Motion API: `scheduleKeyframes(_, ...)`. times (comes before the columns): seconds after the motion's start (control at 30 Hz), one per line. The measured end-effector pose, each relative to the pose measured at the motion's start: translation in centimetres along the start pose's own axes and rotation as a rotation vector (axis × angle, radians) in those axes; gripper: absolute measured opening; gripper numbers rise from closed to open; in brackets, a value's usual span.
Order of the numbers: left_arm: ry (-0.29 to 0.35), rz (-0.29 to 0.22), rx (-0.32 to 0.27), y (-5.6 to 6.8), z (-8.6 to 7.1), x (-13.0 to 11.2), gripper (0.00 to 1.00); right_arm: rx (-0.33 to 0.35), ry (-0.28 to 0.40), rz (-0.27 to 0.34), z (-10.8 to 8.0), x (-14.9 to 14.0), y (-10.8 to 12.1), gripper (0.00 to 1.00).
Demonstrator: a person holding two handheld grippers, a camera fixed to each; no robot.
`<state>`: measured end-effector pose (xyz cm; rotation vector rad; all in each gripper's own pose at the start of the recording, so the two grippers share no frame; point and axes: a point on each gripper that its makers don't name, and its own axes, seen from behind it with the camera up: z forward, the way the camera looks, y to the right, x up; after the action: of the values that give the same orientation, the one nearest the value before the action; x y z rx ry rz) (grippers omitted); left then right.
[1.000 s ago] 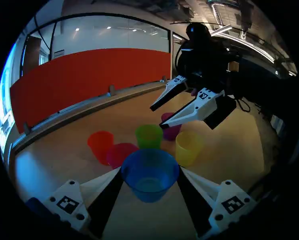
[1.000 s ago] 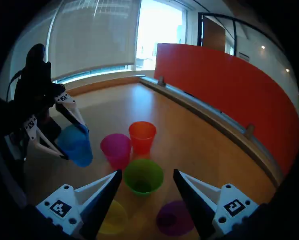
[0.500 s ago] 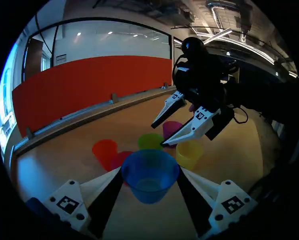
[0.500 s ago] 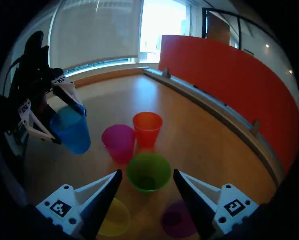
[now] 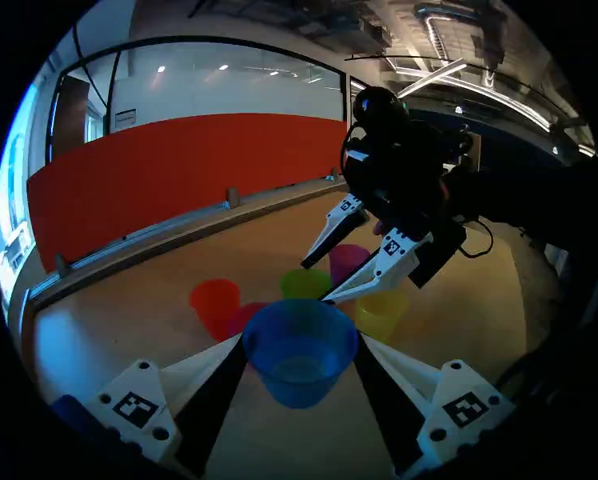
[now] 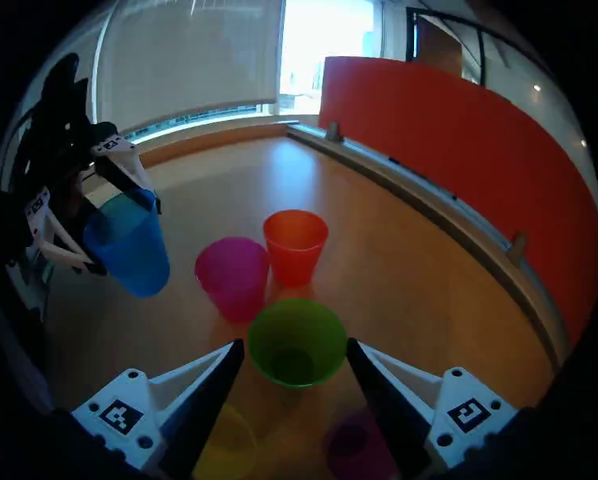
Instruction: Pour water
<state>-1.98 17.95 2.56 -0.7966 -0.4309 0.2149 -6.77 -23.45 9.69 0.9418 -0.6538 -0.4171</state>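
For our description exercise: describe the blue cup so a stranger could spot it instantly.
Find the long red panel and the wooden surface before it, where coloured cups cluster. The blue cup is beside them; it alone is gripped, tilted, by the left hand-held gripper.

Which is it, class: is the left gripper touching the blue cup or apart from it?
Touching. The left gripper view shows the left gripper with both fingers pressed against the sides of the blue cup.

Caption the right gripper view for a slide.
Open right gripper frames green cup; left gripper holds blue cup.
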Motion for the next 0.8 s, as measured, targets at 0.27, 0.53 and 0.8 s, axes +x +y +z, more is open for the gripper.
scheduleKeyframes(0.27, 0.002, -0.004, 0.003, -0.2, -0.3, -0.1, 0.88, -0.001, -0.022, 0.006, 1.0, -0.4, 0.0, 1.00)
scheduleKeyframes(0.53, 0.003, -0.007, 0.004, -0.3, -0.4, -0.2, 0.88, -0.004, -0.033, 0.009, 1.9, -0.6, -0.1, 0.97)
scheduleKeyframes(0.8, 0.003, -0.009, 0.006, -0.3, -0.4, -0.3, 0.88, -0.001, -0.024, 0.029, 2.0, -0.7, -0.2, 0.93)
